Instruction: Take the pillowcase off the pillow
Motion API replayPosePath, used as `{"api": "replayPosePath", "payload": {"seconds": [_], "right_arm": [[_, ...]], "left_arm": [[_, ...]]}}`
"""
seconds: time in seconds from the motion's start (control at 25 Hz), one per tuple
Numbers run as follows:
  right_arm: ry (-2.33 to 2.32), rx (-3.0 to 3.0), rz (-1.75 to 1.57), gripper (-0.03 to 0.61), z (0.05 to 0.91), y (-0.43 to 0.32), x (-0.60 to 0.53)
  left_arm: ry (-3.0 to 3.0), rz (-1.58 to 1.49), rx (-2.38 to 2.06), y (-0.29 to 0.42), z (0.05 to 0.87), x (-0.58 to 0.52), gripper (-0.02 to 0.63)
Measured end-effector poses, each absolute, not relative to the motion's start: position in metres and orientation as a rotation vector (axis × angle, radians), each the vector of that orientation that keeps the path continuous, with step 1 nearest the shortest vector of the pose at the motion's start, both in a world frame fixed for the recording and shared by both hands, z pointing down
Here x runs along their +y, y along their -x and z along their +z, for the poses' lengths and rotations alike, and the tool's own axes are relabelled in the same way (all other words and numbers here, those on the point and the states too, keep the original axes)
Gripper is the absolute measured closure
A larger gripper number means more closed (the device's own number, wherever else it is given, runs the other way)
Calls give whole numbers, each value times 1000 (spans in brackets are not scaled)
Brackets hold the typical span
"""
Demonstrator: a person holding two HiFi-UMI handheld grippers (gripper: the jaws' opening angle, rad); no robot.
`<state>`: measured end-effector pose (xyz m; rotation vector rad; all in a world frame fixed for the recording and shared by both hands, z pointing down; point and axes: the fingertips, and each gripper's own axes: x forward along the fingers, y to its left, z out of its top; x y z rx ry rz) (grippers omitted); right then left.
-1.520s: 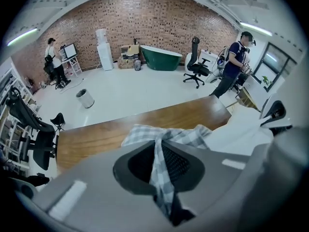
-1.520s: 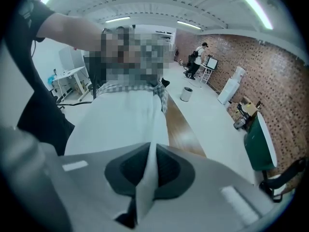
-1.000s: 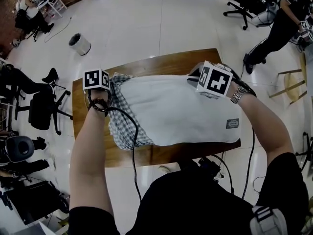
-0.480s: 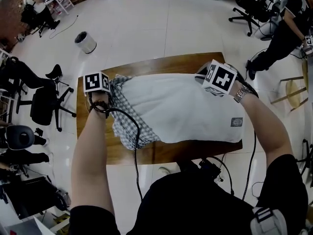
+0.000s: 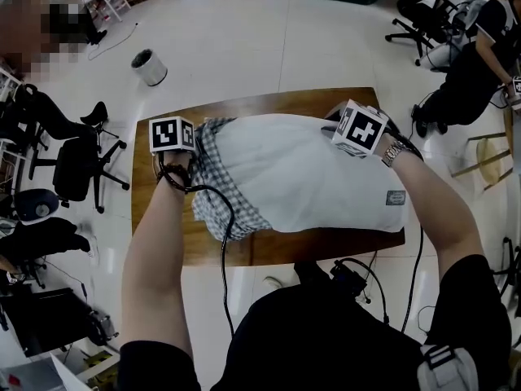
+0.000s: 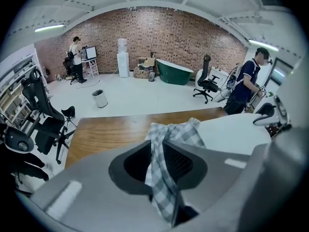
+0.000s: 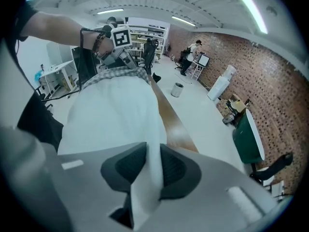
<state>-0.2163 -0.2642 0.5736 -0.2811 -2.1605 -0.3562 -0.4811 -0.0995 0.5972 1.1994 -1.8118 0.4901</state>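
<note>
My left claw (image 6: 155, 164) has the checked pillowcase (image 6: 169, 137) between its pads. The jaws have just eased a little, yet the cloth fills the gap and touches both pads. My right claw (image 7: 148, 170), likewise just loosened, pinches a fold of the white pillow (image 7: 116, 120) to anchor it. The pillowcase is bunched at the pillow's end by my left claw, so pulling my claws apart along the worktop (image 6: 106, 129) should strip it.
</note>
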Motion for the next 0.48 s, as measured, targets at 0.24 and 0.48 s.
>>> {"api": "replayPosePath", "payload": {"seconds": [0.24,0.48], "right_arm": [[234,-2206,-362,387,574,208,-254],[236,-2240,-426,377,560,208,-209]], "left_arm": [[-1282,472,-1829,450,588,-96,494],[-1319,426,-1838,430,586,-59,481]]}}
